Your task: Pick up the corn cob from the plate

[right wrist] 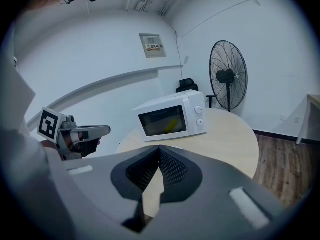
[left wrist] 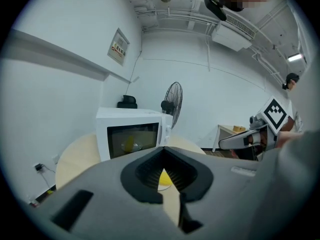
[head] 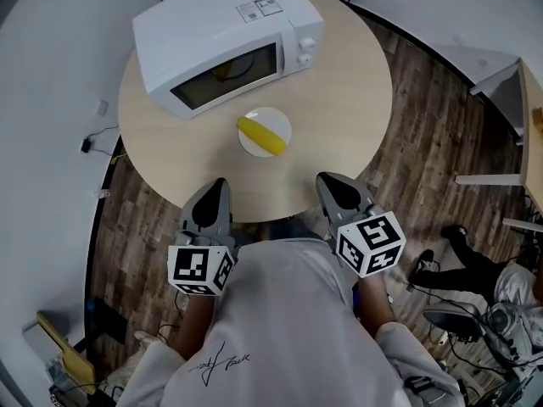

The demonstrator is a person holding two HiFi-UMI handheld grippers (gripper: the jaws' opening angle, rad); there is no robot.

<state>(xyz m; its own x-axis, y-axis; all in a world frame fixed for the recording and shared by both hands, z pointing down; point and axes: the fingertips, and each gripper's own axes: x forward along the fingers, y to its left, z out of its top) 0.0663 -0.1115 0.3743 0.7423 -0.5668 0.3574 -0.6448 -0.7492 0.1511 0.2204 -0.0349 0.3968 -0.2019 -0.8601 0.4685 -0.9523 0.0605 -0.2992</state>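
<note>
A yellow corn cob (head: 260, 134) lies on a small white plate (head: 280, 123) in the middle of the round wooden table (head: 339, 83). Both grippers hover at the table's near edge, short of the plate. My left gripper (head: 221, 182) is below and left of the plate, its jaws shut with nothing in them. Below and right of the plate, my right gripper (head: 325, 179) is also shut and empty. In the left gripper view the corn cob (left wrist: 164, 177) shows through the gap below the closed tips of the left gripper (left wrist: 163, 149). The right gripper (right wrist: 159, 147) points at bare tabletop.
A white microwave (head: 225, 41) stands on the table behind the plate, door closed, with a yellow reflection in its window. A standing fan (right wrist: 227, 76) is beyond the table. A person (head: 475, 265) and another table (head: 533, 117) are at the right on the wood floor.
</note>
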